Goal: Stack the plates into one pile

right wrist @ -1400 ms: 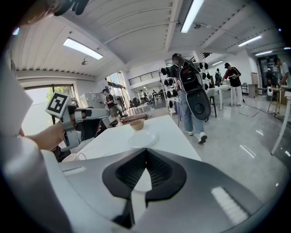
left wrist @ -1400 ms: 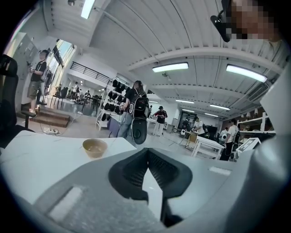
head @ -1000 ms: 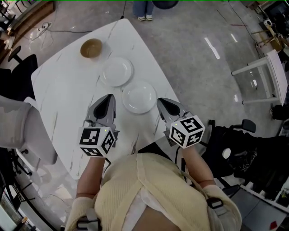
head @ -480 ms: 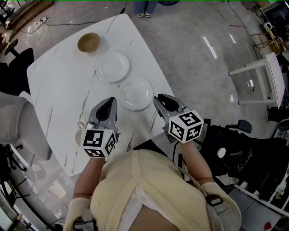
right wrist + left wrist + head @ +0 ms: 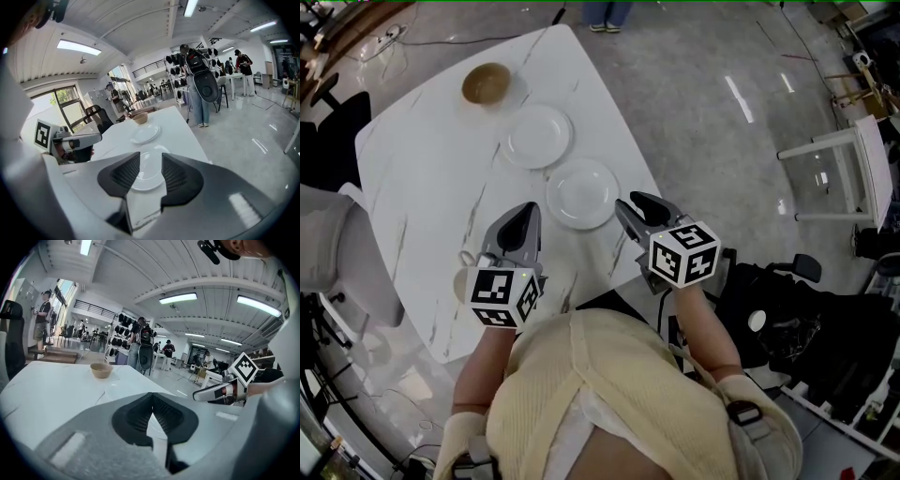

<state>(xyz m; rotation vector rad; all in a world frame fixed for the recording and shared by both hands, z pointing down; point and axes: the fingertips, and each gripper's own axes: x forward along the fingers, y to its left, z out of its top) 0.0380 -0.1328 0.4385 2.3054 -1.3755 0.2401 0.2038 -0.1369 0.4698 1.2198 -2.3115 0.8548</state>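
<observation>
Right gripper's [image 5: 631,201] empty fingers [image 5: 119,176] have just spread beside a plate [image 5: 582,194] on the white table [image 5: 422,187]; left gripper [image 5: 528,208] closed, empty.

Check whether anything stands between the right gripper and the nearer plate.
Nothing visible does. The right gripper, whose empty fingers have just been opening, faces the nearer plate across bare table; the bowl stands far beyond.

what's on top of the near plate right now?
Nothing: the near plate is bare, its top face showing empty. The far plate lies apart from it on the table. What's under either plate is covered.
</observation>
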